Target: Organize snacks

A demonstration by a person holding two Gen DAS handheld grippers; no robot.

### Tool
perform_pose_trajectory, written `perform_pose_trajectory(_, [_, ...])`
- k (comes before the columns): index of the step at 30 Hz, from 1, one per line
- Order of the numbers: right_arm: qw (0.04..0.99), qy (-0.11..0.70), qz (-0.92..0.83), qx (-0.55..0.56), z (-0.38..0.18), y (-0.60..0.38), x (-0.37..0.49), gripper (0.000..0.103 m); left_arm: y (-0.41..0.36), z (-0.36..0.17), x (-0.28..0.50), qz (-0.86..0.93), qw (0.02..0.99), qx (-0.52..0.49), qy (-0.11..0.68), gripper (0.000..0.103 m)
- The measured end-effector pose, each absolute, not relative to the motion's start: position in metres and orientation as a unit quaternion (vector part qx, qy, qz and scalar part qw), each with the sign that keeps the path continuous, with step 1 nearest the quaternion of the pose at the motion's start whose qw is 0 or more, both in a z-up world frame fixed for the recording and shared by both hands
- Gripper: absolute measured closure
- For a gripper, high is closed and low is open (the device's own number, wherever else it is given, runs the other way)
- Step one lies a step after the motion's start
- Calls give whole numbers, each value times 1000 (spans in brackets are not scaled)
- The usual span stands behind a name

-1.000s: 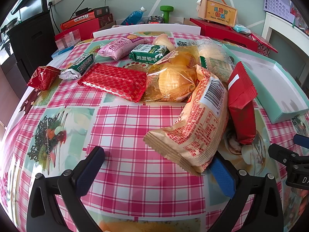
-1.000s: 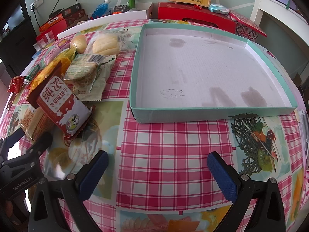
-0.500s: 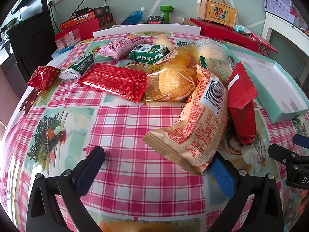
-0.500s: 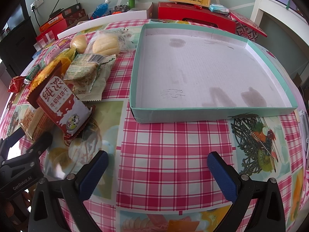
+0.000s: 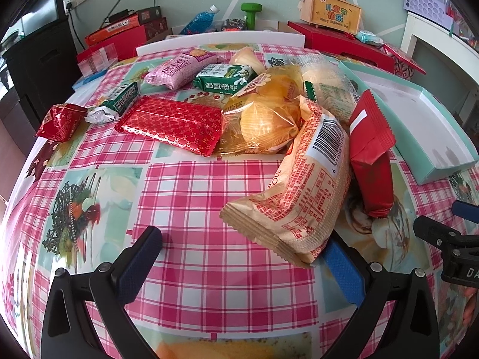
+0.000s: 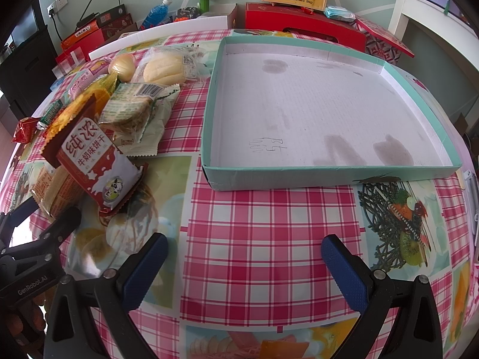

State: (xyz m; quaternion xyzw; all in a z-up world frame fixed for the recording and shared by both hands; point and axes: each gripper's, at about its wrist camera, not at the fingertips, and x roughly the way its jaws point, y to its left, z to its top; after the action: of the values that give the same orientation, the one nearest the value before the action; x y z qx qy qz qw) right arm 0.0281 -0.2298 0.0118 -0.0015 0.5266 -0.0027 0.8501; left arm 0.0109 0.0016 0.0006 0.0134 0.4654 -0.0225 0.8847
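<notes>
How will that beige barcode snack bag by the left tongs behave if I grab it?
The beige barcode bag looks puffed, so probably light and squashy; its contents may crush under a hard squeeze. It leans on the red packet, which might shift once it lifts. The flat crimped end nearest the left tongs seems the safest grip.

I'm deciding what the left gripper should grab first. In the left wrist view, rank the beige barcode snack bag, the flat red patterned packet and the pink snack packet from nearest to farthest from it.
From the left gripper:
1. Beige barcode snack bag, right of centre, its corner over the gripper's right finger.
2. Flat red patterned packet, mid-table, left of centre.
3. Pink snack packet, near the far table edge.
</notes>
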Motion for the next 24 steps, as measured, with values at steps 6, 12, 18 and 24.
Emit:
perform_pose_trajectory(6, [876, 483, 20, 9, 38, -224, 19, 0, 8, 20, 0, -23, 897, 8, 442, 0])
perform_pose_trajectory(12, [892, 449, 47, 3, 65, -209, 17, 0, 9, 47, 5, -28, 902, 8, 431, 1])
perform_pose_trajectory(18, [887, 459, 42, 0, 55, -203, 29, 0, -2, 43, 33, -76, 888, -5, 454, 18])
perform_pose_trajectory(24, [885, 463, 54, 1, 48, -203, 33, 0, -12, 26, 49, -107, 873, -36, 475, 35])
